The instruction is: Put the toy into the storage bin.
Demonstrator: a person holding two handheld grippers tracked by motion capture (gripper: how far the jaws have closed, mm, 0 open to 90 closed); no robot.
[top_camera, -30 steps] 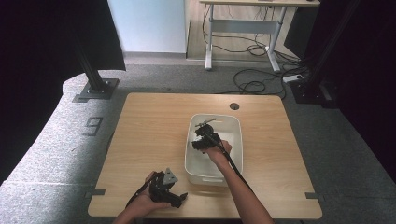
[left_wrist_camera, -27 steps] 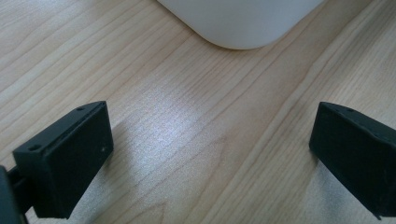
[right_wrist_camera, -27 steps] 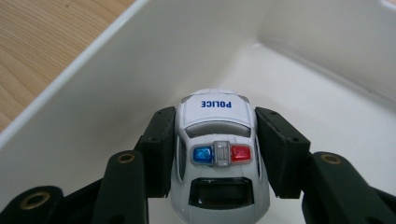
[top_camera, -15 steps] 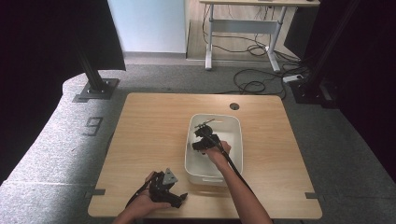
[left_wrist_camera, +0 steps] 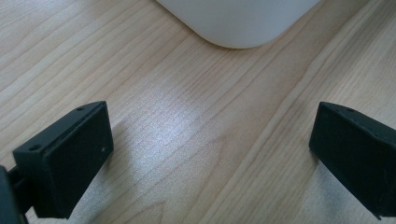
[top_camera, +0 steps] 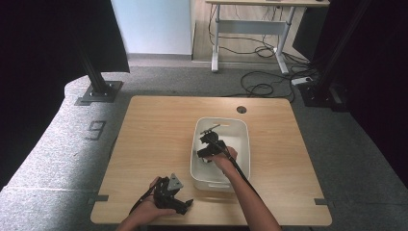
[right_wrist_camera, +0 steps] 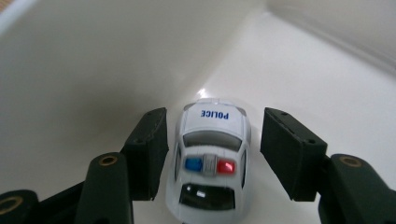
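A white toy police car [right_wrist_camera: 212, 161], its roof lettered POLICE above a blue and red light bar, sits on the floor of a white plastic tub [top_camera: 240, 127], close to one of the tub's walls. The right claw [right_wrist_camera: 214, 156] straddles the car, its jaws having just been opening; a gap shows on each side between the black pads and the car's body, so the toy lies released between them. In the high view the right claw [top_camera: 210, 144] reaches down into the tub, which stands on the light wooden desk [top_camera: 154, 134]. The left claw [top_camera: 174, 195] rests near the desk's front edge, just beside the tub's corner, its jaws spread wide over bare wood.
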